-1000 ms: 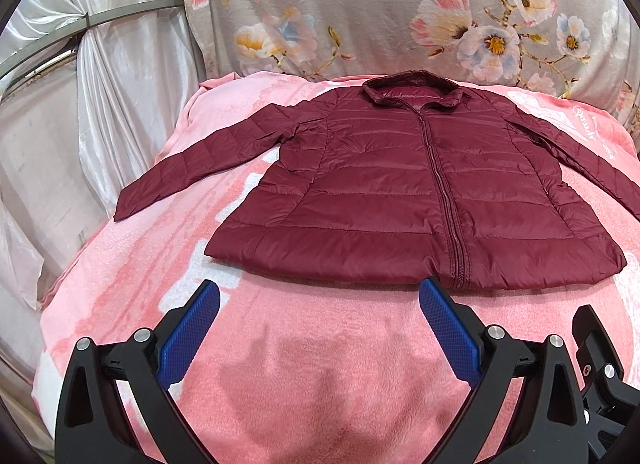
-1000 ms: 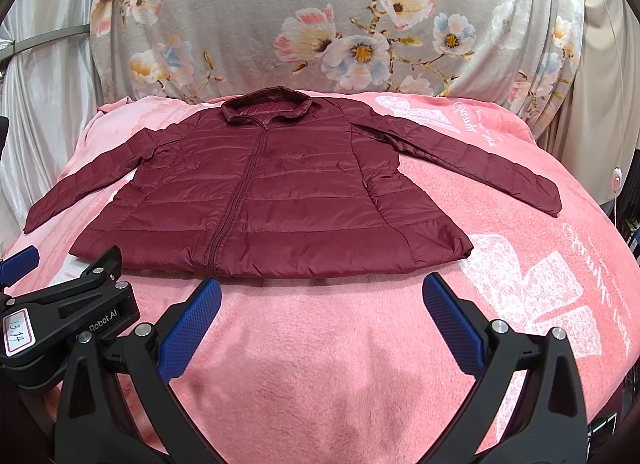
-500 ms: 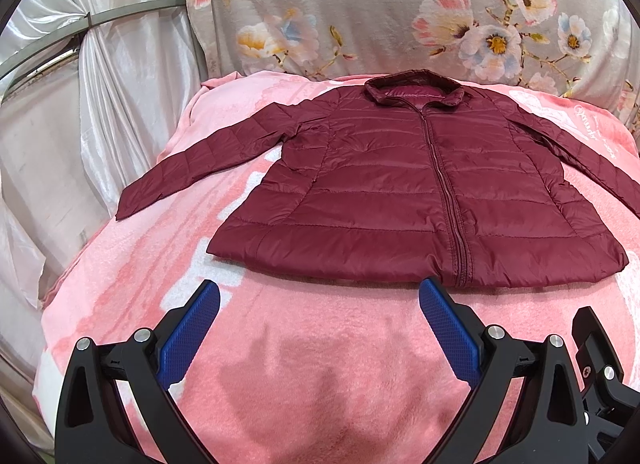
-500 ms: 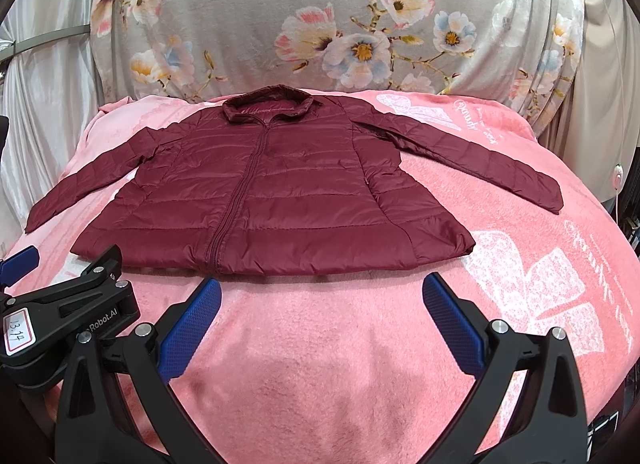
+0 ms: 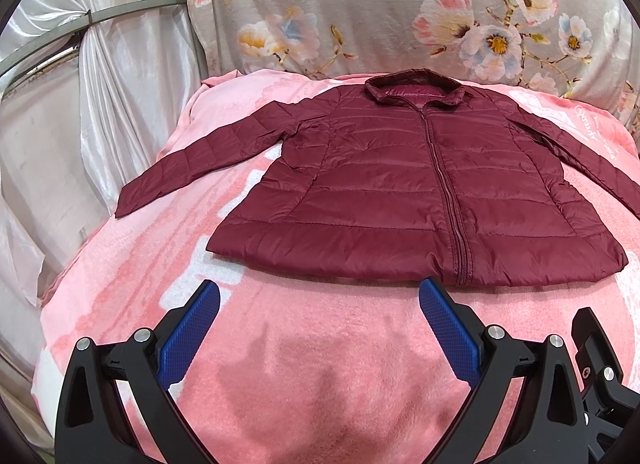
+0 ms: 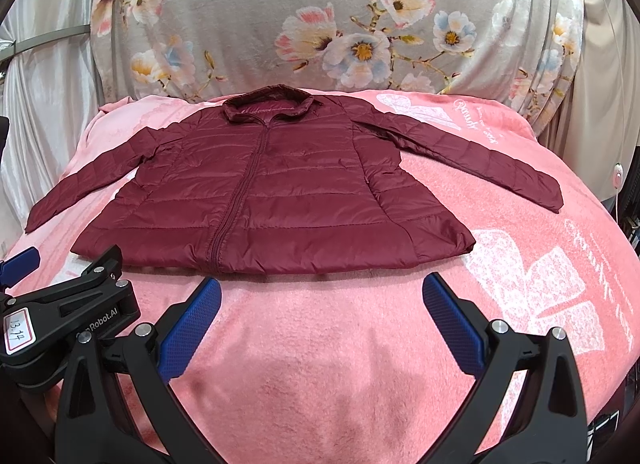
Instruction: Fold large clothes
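A dark red quilted jacket (image 5: 400, 192) lies flat and zipped on a pink blanket (image 5: 312, 344), collar at the far side, both sleeves spread out to the sides. It also shows in the right wrist view (image 6: 272, 200). My left gripper (image 5: 318, 296) is open and empty, hovering just in front of the jacket's hem. My right gripper (image 6: 320, 296) is open and empty, also just in front of the hem. The left gripper's body shows in the right wrist view at the lower left (image 6: 72, 312).
The pink blanket (image 6: 360, 344) covers a raised, rounded surface. A grey floral cloth (image 5: 400, 12) hangs behind it. White satin drapes (image 5: 100, 104) with a metal bar stand at the left. White printed patterns mark the blanket at the right (image 6: 532, 284).
Both views have shifted very slightly, and the jacket sits a touch lower in the frames. The jacket itself has not moved and both grippers stay open.
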Motion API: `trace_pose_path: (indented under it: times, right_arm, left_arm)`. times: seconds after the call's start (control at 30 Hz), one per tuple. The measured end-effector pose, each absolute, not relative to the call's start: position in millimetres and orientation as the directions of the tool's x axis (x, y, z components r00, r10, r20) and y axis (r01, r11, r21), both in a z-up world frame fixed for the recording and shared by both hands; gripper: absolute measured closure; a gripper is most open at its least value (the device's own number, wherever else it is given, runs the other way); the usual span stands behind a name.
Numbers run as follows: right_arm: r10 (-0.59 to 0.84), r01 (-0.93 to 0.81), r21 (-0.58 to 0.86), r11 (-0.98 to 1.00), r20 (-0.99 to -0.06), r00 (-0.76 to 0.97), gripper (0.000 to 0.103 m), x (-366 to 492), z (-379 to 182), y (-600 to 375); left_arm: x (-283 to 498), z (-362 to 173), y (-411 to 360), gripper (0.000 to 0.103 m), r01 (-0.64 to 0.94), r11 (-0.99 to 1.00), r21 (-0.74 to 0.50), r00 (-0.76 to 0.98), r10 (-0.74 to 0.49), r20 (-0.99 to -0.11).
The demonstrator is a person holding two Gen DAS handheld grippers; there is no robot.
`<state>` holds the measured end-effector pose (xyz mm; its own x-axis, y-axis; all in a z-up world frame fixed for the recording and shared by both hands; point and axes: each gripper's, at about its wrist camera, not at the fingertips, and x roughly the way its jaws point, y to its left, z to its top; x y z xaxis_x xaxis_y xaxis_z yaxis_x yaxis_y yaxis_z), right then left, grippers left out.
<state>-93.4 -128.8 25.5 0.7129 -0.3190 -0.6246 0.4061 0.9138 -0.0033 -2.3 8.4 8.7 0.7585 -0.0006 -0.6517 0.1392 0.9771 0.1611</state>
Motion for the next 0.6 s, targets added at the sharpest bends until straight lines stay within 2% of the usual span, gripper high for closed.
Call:
trace_pose_path:
  times: [0.6]
  right_arm:
    - [-0.319, 0.405, -0.004, 0.914, -0.624, 0.713, 0.005, -92.3, 25.7, -128.4]
  left_arm:
    - [-2.6, 8.2, 11.7, 0.007, 0.138, 0.978, 0.158, 0.757, -0.001, -0.654]
